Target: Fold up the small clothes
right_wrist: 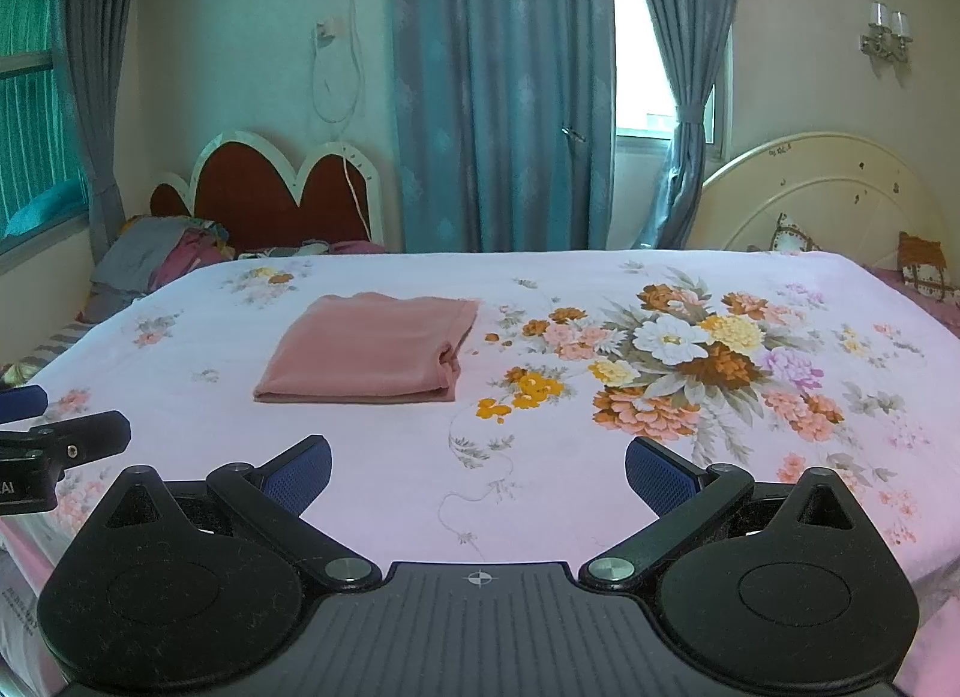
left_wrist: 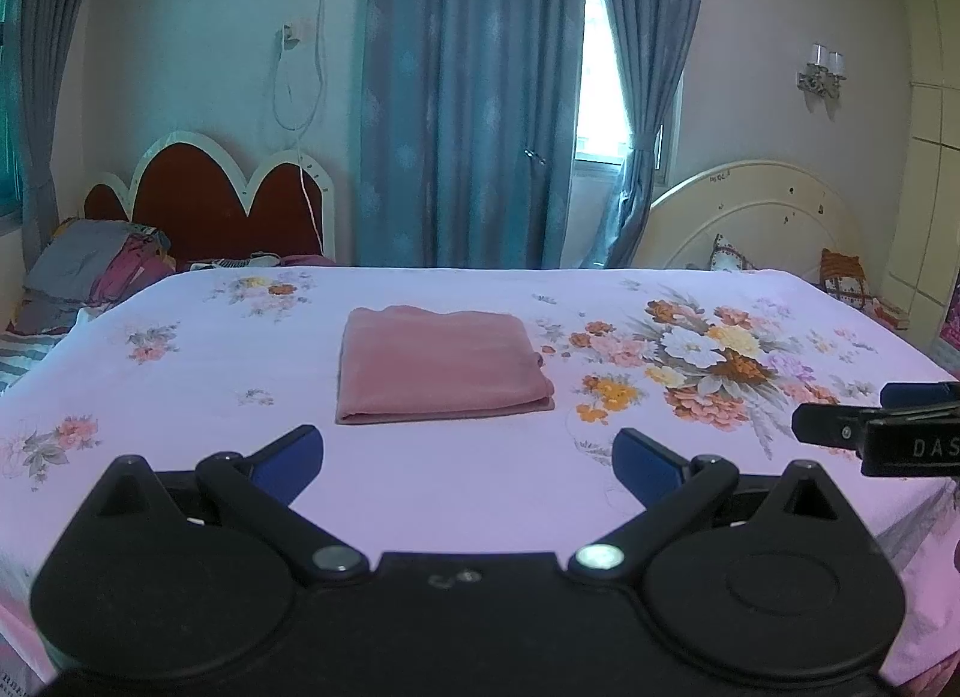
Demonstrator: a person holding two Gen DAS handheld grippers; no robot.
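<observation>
The pink garment (left_wrist: pixel 441 364) lies folded on the bed (left_wrist: pixel 180 493); both hand-held grippers, left (left_wrist: pixel 468 460) and right (right_wrist: pixel 477 469), gape wide, empty. Folding looks done; next needs another garment.

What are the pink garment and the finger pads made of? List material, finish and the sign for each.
Pink garment: soft matte knit, probably cotton or fleece; it folds into limp, rounded layers with no shine.
Finger pads: blue rubber or textured plastic, likely; a fine dotted grip pattern shows on the right gripper. On the left gripper they look smoother, possibly from blur.

Black gripper (left_wrist: pixel 468 460), blue finger pads (left_wrist: pixel 287 466)
</observation>
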